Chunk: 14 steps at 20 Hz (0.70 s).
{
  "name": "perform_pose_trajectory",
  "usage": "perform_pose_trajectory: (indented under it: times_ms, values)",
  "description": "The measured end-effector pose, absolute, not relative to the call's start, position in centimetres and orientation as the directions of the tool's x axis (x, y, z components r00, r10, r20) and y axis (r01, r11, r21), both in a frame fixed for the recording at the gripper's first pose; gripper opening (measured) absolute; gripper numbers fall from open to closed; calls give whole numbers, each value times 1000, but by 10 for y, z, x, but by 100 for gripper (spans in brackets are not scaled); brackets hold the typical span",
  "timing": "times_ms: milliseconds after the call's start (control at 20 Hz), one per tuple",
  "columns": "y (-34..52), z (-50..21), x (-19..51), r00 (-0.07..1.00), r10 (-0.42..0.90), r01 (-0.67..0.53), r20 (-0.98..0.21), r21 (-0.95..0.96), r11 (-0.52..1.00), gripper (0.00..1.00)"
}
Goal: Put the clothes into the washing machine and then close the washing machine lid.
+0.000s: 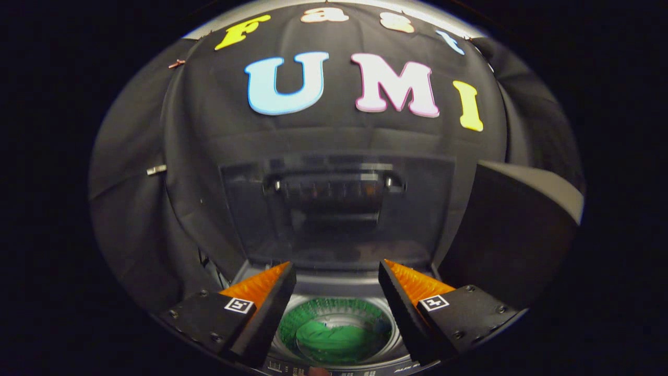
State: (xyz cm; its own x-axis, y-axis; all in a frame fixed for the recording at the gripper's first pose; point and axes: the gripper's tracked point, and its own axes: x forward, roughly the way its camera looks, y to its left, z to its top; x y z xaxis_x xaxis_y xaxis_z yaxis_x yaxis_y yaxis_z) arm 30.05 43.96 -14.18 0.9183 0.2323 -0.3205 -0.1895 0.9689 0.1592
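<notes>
With the green clothes (334, 339) already down in the washing machine drum (334, 308) and our tongs (336, 277) wide and empty above it, we should reach for the far, upright lid (334, 209) and swing it down squarely.

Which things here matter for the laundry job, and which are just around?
Job:
- round washing machine drum, green cloth inside
- dark see-through lid, raised upright behind the drum
- gripper, fingers apart, nothing between them

Not the job:
- dark panel with pale edge beside the machine
- black cloth wall
</notes>
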Motion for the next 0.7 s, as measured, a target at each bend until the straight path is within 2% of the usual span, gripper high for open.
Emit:
perform_pose_trajectory:
  times_ms: [200,450,700]
  values:
    - [431,-82,330,954,208,-181,-213,142,973,99]
    - [438,-46,359,962,214,-193,-171,132,972,99]
    - [450,-40,398,959,220,-208,-180,88,974,99]
